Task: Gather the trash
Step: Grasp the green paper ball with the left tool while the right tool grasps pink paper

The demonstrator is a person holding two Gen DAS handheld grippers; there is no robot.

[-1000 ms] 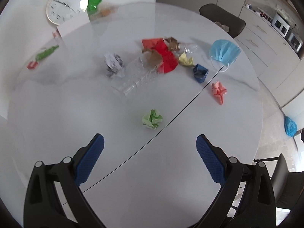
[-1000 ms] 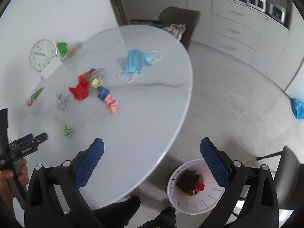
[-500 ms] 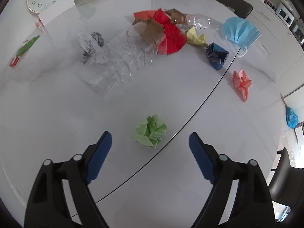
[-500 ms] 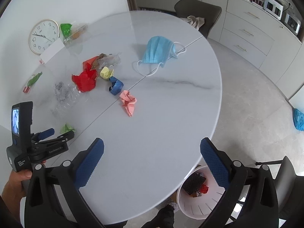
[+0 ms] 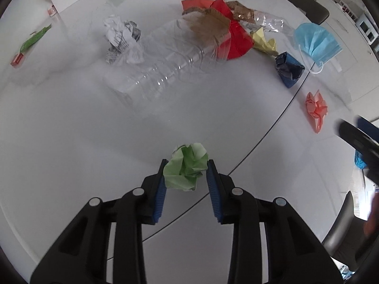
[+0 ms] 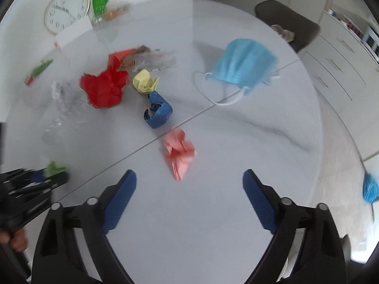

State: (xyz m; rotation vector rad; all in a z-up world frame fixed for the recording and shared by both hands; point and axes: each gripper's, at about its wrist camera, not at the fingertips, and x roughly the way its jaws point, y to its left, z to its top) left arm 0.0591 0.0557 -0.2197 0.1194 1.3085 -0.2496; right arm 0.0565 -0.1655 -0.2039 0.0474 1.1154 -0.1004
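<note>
My left gripper [image 5: 186, 168] is shut on a crumpled green paper ball [image 5: 187, 168] resting on the white table [image 5: 71, 142]; it also shows at the left of the right wrist view [image 6: 55, 168]. My right gripper [image 6: 189, 179] is open and empty, just short of a crumpled pink paper [image 6: 181, 152]. Beyond lie a blue wad [image 6: 157, 111], yellow wad [image 6: 145, 84], red paper [image 6: 104, 87], blue face mask [image 6: 244, 65], clear plastic bottle [image 5: 163, 71] and crumpled newsprint [image 5: 122, 40].
A clock [image 6: 67, 9] leans on the wall at the table's back left beside a green bag [image 6: 99, 6] and a white card. A green wrapper [image 5: 33, 41] lies far left. A dark chair [image 6: 286, 24] stands behind the table. Cabinets line the right.
My left gripper moved forward and down and closed on the green paper ball. My right gripper moved forward over the table toward the pink paper, leaving the white bin out of view.
</note>
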